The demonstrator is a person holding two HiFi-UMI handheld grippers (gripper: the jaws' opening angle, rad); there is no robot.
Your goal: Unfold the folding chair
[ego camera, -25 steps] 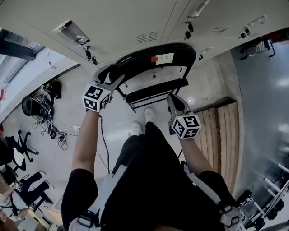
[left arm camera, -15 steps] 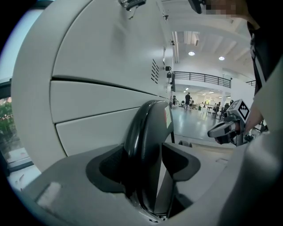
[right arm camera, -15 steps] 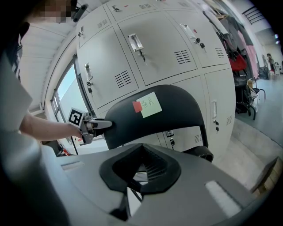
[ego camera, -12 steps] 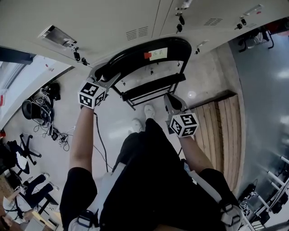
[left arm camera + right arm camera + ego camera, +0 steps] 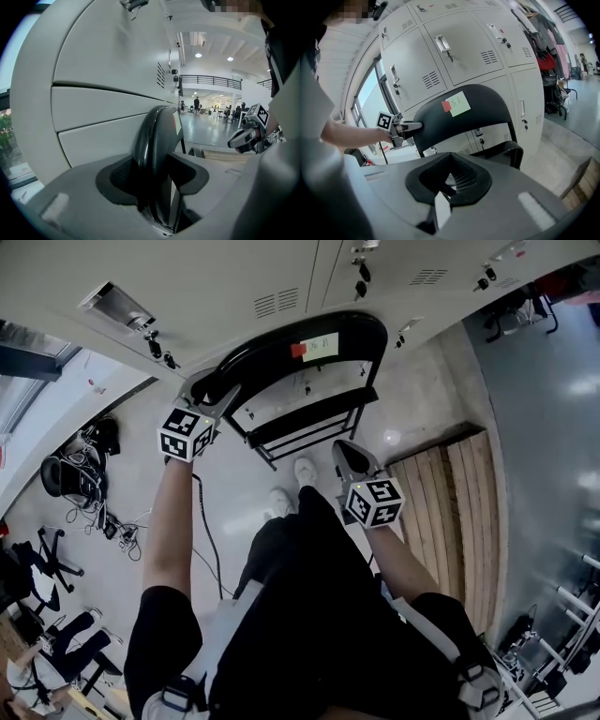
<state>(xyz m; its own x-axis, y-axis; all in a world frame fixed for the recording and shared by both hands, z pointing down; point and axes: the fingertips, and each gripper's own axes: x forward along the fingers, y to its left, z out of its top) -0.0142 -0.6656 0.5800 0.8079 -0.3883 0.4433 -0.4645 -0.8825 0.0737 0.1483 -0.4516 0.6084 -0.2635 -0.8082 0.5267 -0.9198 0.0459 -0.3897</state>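
Grey lockers [image 5: 281,277] stand in a row at the back, and the floor [image 5: 230,488] in front of them is pale and shiny. Wooden boards [image 5: 459,512] lie on the floor at the right, and a tangle of cables [image 5: 103,502] lies at the far left. A black folding chair [image 5: 262,354] stands just in front of the lockers, facing the person. Its curved back [image 5: 366,326] is up high, with a green note [image 5: 322,344] and a small red sticker [image 5: 297,351] stuck on it side by side. Its seat [image 5: 309,418] shows as a dark bar below the back. The person stands close to the chair, and two white shoes [image 5: 305,474] peek out near the chair's legs. The left gripper [image 5: 214,393] is at the top left corner of the back. Its jaws have just been closing, and the thick black rim of the back sits right between them, with the pads pressed on it from both sides. The right gripper [image 5: 343,451] hangs lower down, near the right end of the seat but not touching it. Its jaws are shut tight together and hold nothing. Both arms reach forward, the left one higher than the right.
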